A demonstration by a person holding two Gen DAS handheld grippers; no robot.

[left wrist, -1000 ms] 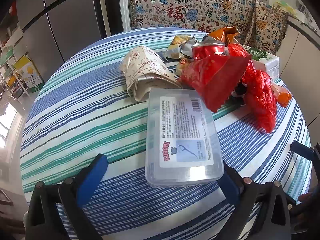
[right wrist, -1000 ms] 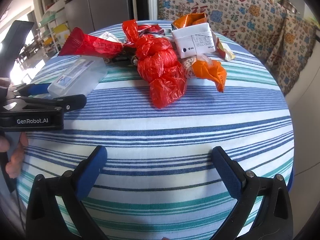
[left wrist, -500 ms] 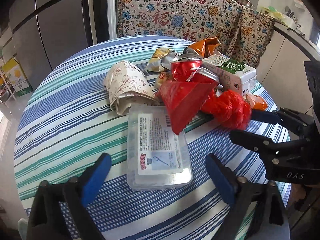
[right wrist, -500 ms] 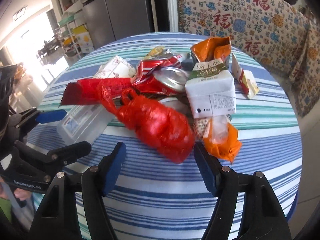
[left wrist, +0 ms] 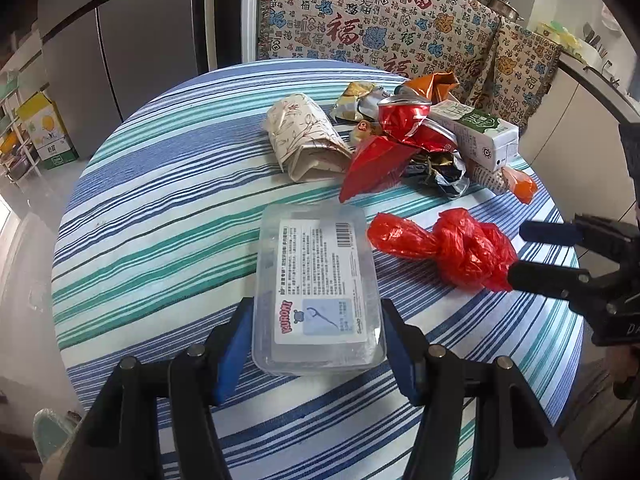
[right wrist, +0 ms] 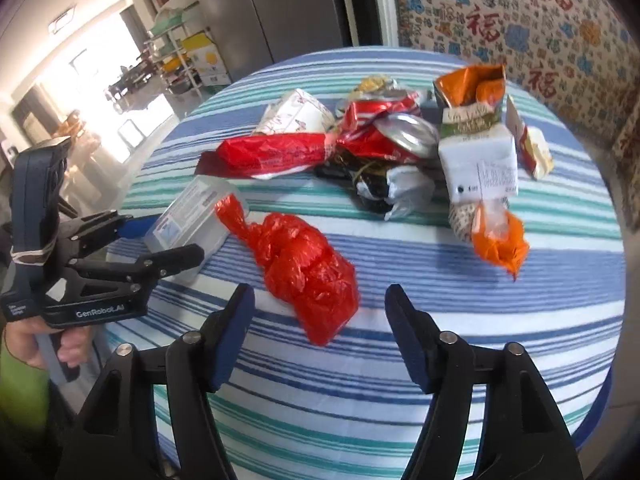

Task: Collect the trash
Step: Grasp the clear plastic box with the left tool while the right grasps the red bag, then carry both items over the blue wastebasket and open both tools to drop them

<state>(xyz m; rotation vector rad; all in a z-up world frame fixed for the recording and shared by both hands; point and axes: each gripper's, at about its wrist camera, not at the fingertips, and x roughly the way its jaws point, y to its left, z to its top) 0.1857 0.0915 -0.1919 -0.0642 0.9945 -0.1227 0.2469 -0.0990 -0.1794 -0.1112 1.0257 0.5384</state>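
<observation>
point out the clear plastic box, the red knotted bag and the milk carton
clear plastic box (left wrist: 320, 280), left wrist view, on its white label
red knotted bag (right wrist: 308, 268), right wrist view, on the crumpled bulk below the knot
milk carton (left wrist: 476, 132), left wrist view, on its long side face

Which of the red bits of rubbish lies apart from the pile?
The knotted red plastic bag; the flat red wrapper and crushed red can remain heaped together behind it.
</observation>
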